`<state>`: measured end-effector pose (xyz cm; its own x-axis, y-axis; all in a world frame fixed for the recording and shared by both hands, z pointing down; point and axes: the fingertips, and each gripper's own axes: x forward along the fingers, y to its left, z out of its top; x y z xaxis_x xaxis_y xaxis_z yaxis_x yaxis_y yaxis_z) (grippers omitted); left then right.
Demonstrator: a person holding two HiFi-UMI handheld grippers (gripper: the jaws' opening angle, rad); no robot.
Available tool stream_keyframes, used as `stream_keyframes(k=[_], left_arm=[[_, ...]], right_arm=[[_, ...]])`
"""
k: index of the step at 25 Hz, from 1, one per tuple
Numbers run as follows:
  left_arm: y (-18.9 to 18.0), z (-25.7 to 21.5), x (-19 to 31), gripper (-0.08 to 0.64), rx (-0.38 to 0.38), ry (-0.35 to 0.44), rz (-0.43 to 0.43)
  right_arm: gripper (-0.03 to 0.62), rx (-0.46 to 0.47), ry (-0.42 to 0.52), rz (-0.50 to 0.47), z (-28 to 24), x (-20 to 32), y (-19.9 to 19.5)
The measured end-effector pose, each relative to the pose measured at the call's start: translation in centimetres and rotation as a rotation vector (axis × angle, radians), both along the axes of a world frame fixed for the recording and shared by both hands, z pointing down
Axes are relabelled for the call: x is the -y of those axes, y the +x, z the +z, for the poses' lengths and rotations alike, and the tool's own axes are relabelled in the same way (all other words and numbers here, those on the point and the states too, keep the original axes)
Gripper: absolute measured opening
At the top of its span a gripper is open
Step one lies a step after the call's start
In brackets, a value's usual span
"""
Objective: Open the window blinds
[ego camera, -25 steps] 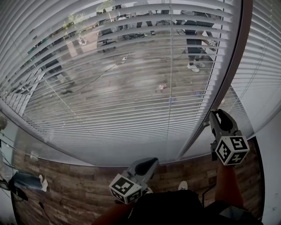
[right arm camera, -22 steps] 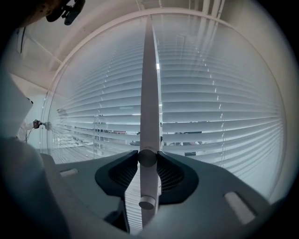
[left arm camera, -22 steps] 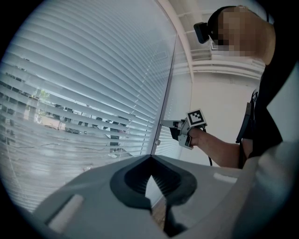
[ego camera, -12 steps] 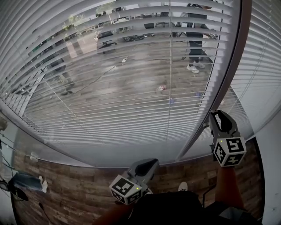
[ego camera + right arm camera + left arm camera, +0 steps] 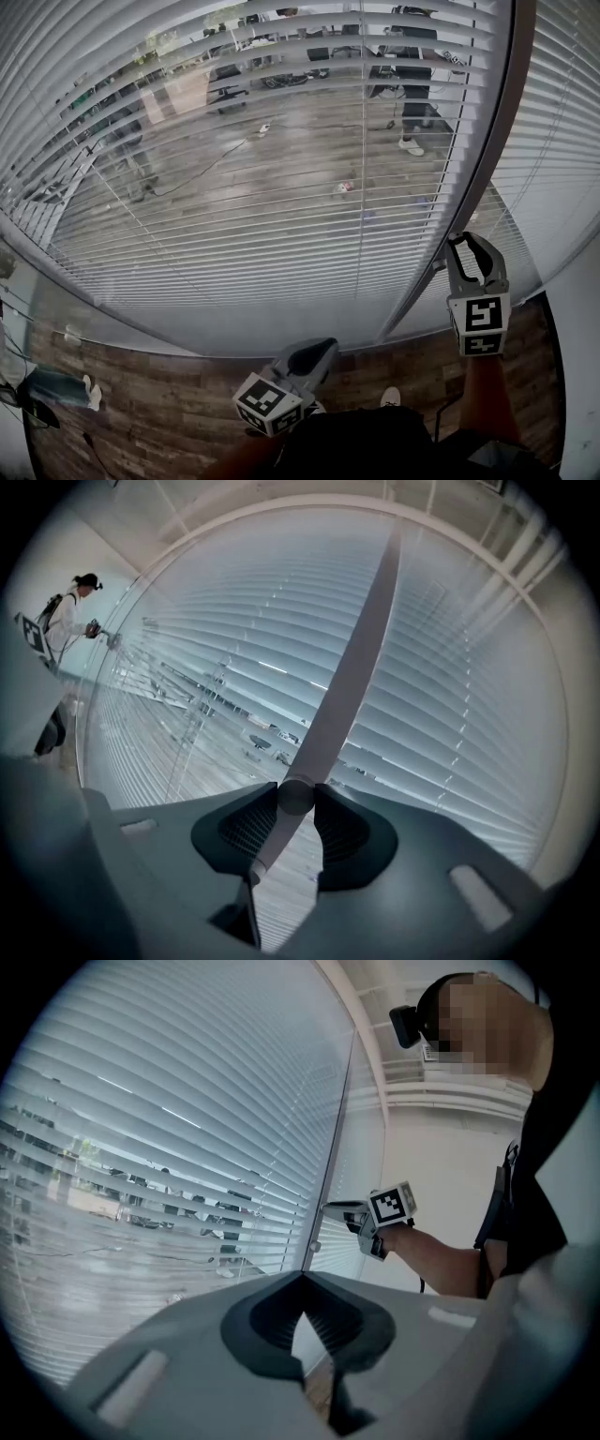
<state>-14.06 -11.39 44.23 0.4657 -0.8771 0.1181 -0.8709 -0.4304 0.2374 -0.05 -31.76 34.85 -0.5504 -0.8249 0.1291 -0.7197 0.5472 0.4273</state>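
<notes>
Right now: white horizontal-slat blinds (image 5: 234,187) cover the window, the slats thin, flat and tilted partly open. Right gripper (image 5: 296,804) is clamped on the pale round tilt wand (image 5: 349,667), ribbed dark pads either side, beside the dark frame post (image 5: 473,169). Left gripper (image 5: 302,1309) sits low, jaws together, holding nothing.

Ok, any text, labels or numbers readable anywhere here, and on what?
No readable text anywhere.
Marker cubes on left tool and right tool: square patterns only, no letters or digits.
Pale tag on the person's head camera: too small to read.
Blinds, wand: no print.
</notes>
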Motion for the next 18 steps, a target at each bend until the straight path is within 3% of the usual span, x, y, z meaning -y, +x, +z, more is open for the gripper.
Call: stream_keyframes(k=[11, 18], left_arm=[[0.18, 0.21, 0.02, 0.0, -0.003, 0.002, -0.002], [0.19, 0.48, -0.08, 0.0, -0.003, 0.002, 0.002]], right_arm=[[0.149, -0.307, 0.172, 0.046, 0.53, -0.07, -0.16], [0.147, -0.35, 0.197, 0.053, 0.65, -0.02, -0.12]])
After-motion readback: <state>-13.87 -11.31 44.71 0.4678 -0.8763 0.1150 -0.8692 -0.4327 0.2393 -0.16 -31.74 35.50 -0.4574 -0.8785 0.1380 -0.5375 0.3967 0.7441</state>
